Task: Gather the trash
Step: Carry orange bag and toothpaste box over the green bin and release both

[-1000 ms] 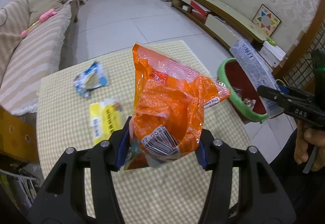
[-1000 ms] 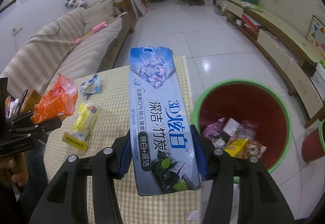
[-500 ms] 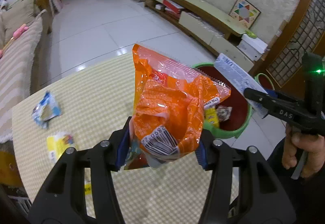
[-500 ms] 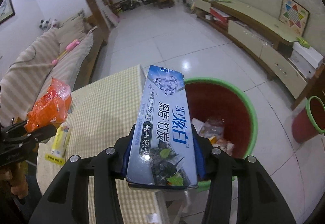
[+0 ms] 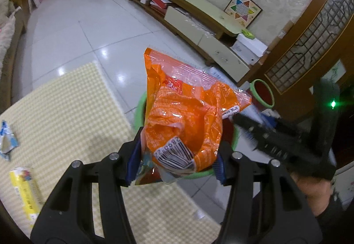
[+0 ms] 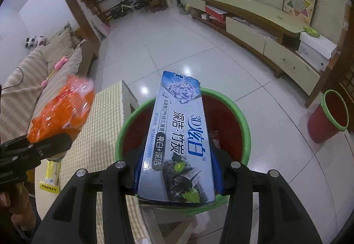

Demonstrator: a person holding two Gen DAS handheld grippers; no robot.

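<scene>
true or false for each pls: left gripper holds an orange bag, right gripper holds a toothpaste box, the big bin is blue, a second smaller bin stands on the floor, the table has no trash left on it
1. The left gripper is clamped on an orange bag. True.
2. The right gripper holds a toothpaste box. True; the box sits over the open bin.
3. The big bin is blue. False: it is red inside with a green rim.
4. A second, smaller bin stands on the floor. True, off to the right near the cabinet.
5. The table has no trash left on it. False: a yellow packet and a blue and white wrapper lie on the checked cloth.
</scene>
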